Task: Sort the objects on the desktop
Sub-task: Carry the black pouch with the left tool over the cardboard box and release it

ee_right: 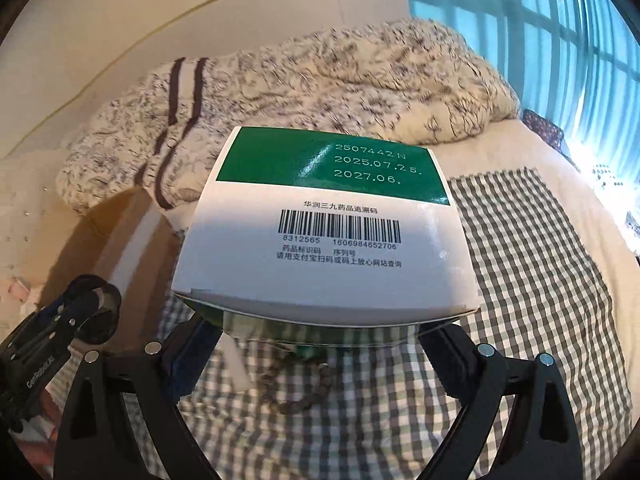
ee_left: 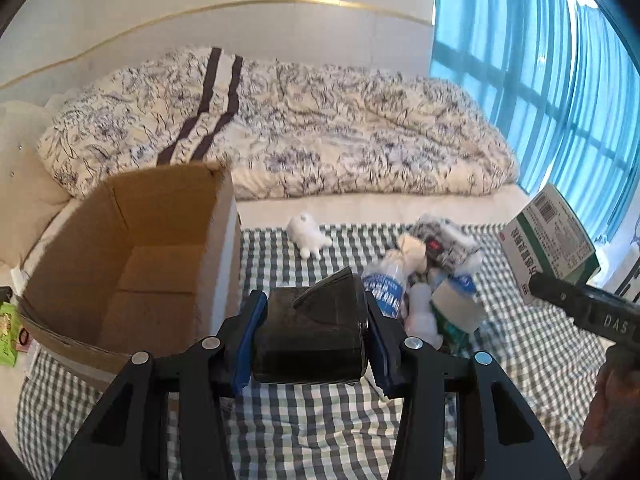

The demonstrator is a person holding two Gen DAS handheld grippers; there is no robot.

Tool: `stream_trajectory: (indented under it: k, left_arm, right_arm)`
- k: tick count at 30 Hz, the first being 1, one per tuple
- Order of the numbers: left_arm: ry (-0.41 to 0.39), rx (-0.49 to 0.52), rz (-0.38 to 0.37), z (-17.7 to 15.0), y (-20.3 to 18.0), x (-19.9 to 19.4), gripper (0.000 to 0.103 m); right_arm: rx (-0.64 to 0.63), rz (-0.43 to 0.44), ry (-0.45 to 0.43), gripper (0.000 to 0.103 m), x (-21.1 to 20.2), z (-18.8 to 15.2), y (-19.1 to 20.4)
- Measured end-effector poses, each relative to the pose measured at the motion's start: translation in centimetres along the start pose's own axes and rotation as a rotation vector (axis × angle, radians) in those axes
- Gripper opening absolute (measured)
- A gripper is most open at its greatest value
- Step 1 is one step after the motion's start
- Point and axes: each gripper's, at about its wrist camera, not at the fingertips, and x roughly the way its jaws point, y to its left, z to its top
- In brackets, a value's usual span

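1. The left hand-held gripper (ee_left: 310, 334) is clamped on a dark, glossy black object (ee_left: 310, 332), its blue-lined fingers (ee_left: 250, 332) pressing both sides; what the object is cannot be told.
2. The black object is held above a checked cloth (ee_left: 320, 432) spread over the bed (ee_left: 400, 208), just to the right of an open cardboard box (ee_left: 132, 256).
3. The cardboard box stands at the left end of the checked cloth, flaps up, and its brown inside looks bare.
4. The right hand-held gripper (ee_right: 320, 332) is clamped on a green and white medicine box (ee_right: 328, 232), held off the bed with its barcode face toward the camera.
5. In the left wrist view the medicine box (ee_left: 548, 240) hangs tilted at the right edge, well apart from the cardboard box.
6. A pile lies on the checked cloth between the 2 hand-held grippers: a plastic bottle (ee_left: 386, 284) with a blue label, white soft toys and other packets touching one another.
7. A small white toy (ee_left: 306, 234) lies alone near the far edge of the cloth.
8. A patterned quilt (ee_left: 280, 128) is heaped behind, with blue curtains (ee_left: 540, 72) at the right.
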Motion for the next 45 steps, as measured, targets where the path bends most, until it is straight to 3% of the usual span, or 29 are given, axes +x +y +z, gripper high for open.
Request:
stream_trajectory:
  k: [12,23,30,36,45]
  left_arm:
    - [-0.108,-0.017,0.048,4.1,4.1,-6.8,0.048]
    - [-0.171,-0.03,0.115,6.7,9.4,-10.5,0.048]
    - [-0.198,-0.042,0.146,8.0,13.0,-11.8,0.048]
    - [-0.175,-0.04,0.146,8.2,15.0,-10.5,0.048]
    - [-0.068,-0.057,0.171,6.7,18.2,-5.2,0.048]
  right_arm:
    - [-0.083,0.111,-0.114,0.094,-6.2,1.9,6.6]
    - [-0.15,0.195,-0.149,0.094,-7.6,3.1,12.7]
    - [-0.165,0.298,-0.157,0.094,-8.2,5.4,16.8]
    - [-0.223,0.328,-0.14,0.094,-6.7,6.5,21.1]
    - [-0.275,0.335,-0.023,0.094,-0.8,5.0,25.1]
